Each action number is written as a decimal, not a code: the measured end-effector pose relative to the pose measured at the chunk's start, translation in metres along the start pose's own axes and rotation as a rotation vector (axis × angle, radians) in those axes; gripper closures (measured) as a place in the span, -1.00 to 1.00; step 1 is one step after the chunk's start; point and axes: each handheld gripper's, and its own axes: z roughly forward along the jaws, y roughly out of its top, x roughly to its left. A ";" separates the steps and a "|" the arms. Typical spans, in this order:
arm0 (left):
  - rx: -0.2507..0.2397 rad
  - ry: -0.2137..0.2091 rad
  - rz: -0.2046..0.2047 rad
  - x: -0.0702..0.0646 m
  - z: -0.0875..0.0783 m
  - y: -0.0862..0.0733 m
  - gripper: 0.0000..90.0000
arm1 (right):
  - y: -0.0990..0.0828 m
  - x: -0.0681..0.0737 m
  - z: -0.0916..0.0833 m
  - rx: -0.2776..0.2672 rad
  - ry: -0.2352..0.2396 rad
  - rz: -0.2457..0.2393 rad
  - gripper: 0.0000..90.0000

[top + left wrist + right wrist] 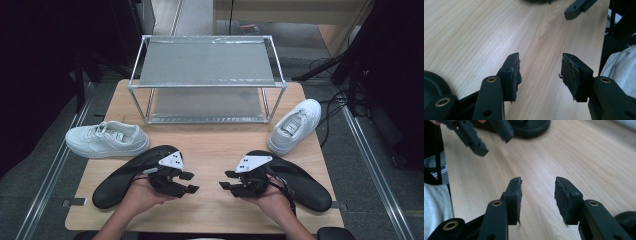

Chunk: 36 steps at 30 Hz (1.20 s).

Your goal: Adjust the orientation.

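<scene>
Wooden table (210,150) spans the frame's centre; a two-tier metal rack (206,80) stands at upper centre. One white sneaker (106,139) lies at middle left, the other sneaker (294,125) at middle right. Both look light, with soft uppers and firmer heels; the collar probably offers the surest hold. Left gripper (188,182) and right gripper (226,180), lower centre, stand wide and empty.

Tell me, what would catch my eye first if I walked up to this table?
Probably the two black grippers a person holds near the table's front edge, the left gripper and right gripper facing each other with jaws open and empty. A white sneaker lies at the left edge, another white sneaker at the right, and a metal two-shelf rack stands at the back.
</scene>
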 end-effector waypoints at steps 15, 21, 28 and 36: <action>0.000 0.035 -0.046 0.001 -0.011 -0.001 -0.05 | 0.001 0.005 0.000 0.041 -0.028 0.043 -0.20; 0.006 0.039 -0.064 0.001 -0.019 -0.005 -0.04 | 0.001 0.008 -0.004 -0.002 0.009 0.005 0.07; 0.001 0.057 -0.079 0.005 -0.037 -0.014 -0.03 | 0.003 0.004 -0.011 -0.032 0.035 0.028 0.22; 0.000 0.087 -0.090 0.012 -0.054 -0.026 -0.03 | 0.000 -0.005 -0.014 -0.055 0.037 0.036 0.27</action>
